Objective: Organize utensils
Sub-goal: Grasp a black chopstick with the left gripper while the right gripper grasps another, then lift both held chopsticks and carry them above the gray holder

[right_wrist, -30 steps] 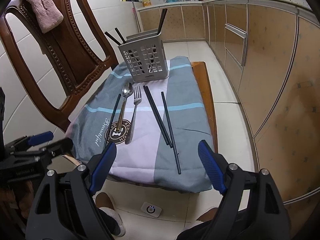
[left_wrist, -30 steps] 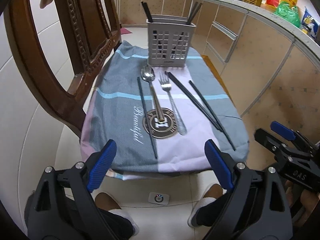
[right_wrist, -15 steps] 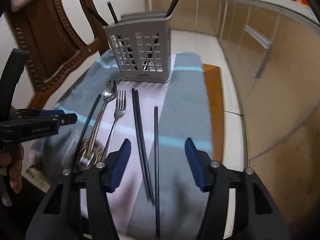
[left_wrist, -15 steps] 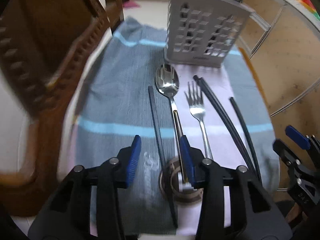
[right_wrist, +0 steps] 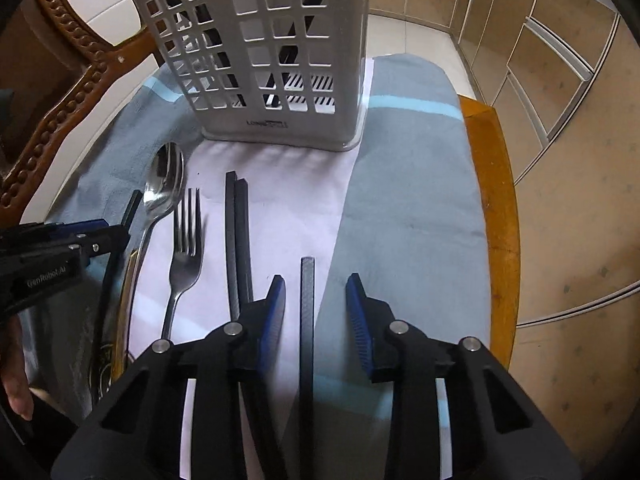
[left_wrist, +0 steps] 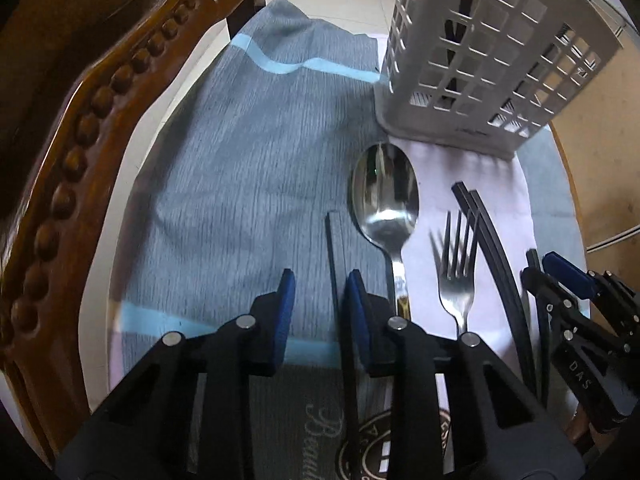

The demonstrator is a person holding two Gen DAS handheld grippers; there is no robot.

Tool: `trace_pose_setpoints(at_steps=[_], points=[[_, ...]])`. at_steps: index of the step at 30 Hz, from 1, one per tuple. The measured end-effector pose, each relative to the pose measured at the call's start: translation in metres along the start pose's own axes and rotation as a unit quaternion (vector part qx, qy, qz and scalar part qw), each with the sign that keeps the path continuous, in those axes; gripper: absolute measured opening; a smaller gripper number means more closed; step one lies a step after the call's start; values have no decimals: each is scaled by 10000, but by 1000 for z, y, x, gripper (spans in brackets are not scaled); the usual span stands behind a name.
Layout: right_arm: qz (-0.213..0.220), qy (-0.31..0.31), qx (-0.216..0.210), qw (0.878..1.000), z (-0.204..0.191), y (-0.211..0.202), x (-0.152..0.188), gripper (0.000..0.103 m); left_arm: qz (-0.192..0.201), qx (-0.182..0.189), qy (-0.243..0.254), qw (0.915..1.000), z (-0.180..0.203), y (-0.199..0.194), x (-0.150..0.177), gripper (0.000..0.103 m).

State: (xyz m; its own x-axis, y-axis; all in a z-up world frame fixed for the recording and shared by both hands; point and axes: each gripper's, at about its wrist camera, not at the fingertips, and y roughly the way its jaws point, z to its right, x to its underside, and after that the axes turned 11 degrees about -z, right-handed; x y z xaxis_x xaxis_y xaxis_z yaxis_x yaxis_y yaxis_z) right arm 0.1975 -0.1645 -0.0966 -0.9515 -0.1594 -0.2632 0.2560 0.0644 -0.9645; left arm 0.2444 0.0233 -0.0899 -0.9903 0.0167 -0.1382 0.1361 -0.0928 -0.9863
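A white slotted utensil holder (left_wrist: 484, 52) (right_wrist: 272, 60) stands at the back of a cloth-covered stool, with dark chopsticks in it. On the cloth lie a spoon (left_wrist: 386, 204) (right_wrist: 162, 184), a fork (left_wrist: 456, 268) (right_wrist: 186, 240), a pair of black chopsticks (left_wrist: 488, 240) (right_wrist: 238, 236) and two single black chopsticks. My left gripper (left_wrist: 320, 300) is open, its pads astride the left chopstick (left_wrist: 334, 252). My right gripper (right_wrist: 314, 304) is open, astride the right chopstick (right_wrist: 307, 300). Neither touches its chopstick.
A carved wooden chair back (left_wrist: 72, 152) stands close on the left. The grey and pink cloth (right_wrist: 408, 200) covers the stool, whose wooden edge (right_wrist: 492, 184) shows at the right. Tiled cabinets (right_wrist: 560, 80) run along the right.
Both grippers have moved forward and down toward the cloth and narrowed their jaws. Each now straddles a single black chopstick.
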Motion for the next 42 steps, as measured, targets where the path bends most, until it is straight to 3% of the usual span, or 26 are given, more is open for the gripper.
trace_pose_setpoints(at_steps=[3, 6, 8, 12, 17, 24, 29, 35, 42], points=[[-54, -56, -5, 10000, -1, 2, -5, 33, 19, -162, 10, 9999, 2, 0, -2, 21], [-86, -128, 68, 9999, -2, 3, -8, 24, 11, -194, 22, 9998, 4, 1, -8, 8], [-150, -30, -85, 9998, 3, 4, -14, 8, 5, -143, 34, 9999, 1, 2, -10, 7], [-76, 108, -331, 9994, 10, -5, -17, 8, -9, 190, -9, 9998, -7, 9, -26, 6], [471, 133, -602, 9970, 11, -61, -7, 8, 512, 314, 282, 9978, -4, -44, -8, 6], [1477, -33, -863, 9853, 9, -178, 48, 8, 1613, 765, 720, 9813, 5, -166, 61, 6], [1893, -36, -1008, 9767, 4, -232, 91, 8, 2129, 1075, 908, 9669, 10, -221, 114, 6], [2565, 121, -958, 9617, -5, -283, 112, 8, 2746, 1005, 944, 9516, 17, -269, 151, 6], [3028, 188, -837, 9492, -14, -313, 111, 8, 3250, 719, 850, 9391, 15, -304, 169, 6]])
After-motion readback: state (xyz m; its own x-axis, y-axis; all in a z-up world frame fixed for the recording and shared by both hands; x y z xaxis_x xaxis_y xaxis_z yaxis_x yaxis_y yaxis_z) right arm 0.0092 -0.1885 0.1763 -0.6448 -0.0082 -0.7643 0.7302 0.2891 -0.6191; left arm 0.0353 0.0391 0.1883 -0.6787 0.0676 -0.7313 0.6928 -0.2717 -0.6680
